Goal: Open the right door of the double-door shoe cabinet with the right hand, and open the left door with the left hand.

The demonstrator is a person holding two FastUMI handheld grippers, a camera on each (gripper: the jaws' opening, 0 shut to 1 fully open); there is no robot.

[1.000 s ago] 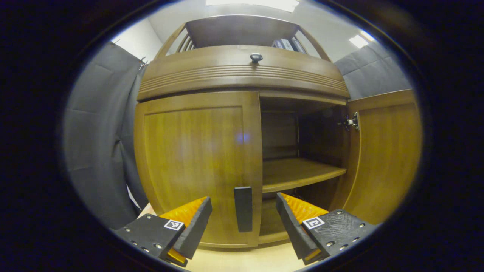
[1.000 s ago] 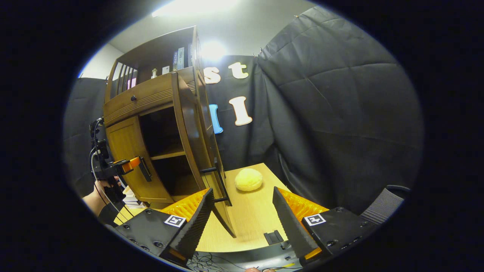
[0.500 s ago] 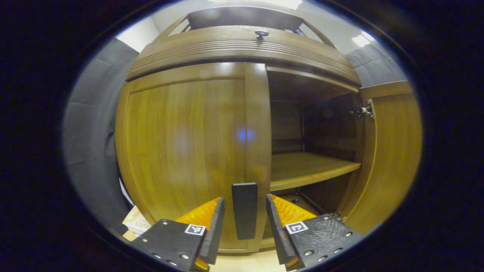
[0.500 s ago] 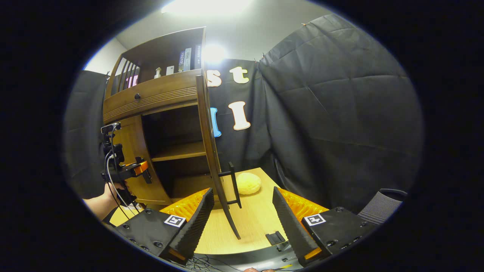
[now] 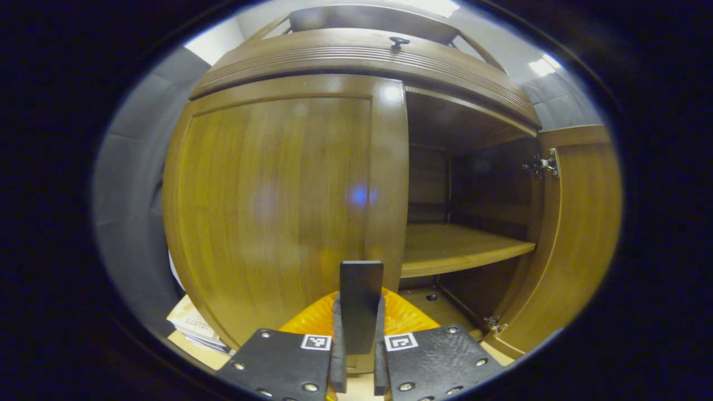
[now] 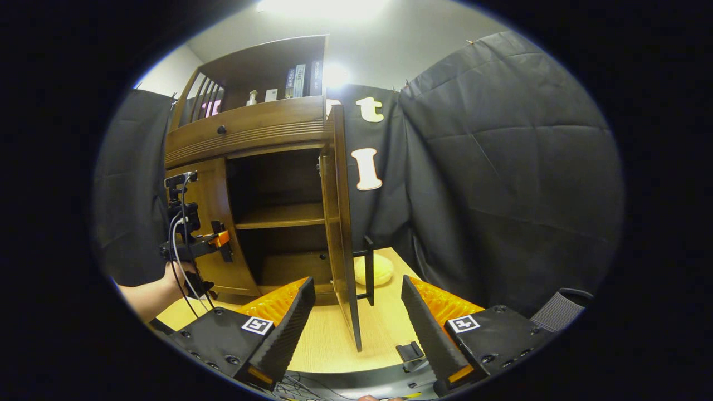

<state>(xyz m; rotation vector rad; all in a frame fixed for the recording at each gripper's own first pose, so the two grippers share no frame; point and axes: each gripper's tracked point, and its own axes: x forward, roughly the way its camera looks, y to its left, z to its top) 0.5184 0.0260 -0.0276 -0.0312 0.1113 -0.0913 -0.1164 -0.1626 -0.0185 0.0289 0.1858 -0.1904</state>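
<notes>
One door of the shoe cabinet (image 6: pixel 245 133) already stands wide: the right door (image 6: pixel 341 223) is swung out edge-on, its handle (image 6: pixel 369 270) free of your right gripper (image 6: pixel 356 317), whose fingers are spread wide and hold nothing, hanging back above the table (image 6: pixel 328 345). Your left gripper (image 5: pixel 357 340) is closed on the left door handle (image 5: pixel 361 303), an upright bar running top to bottom between both fingers, which press its sides. That handle sits at the inner edge of the left door (image 5: pixel 278 206), shut and flush against the frame, with hinges presumably at the far left. Your pull should therefore come straight back toward you, then arc leftward. A yellow round object (image 6: pixel 379 268) rests behind the open door.
</notes>
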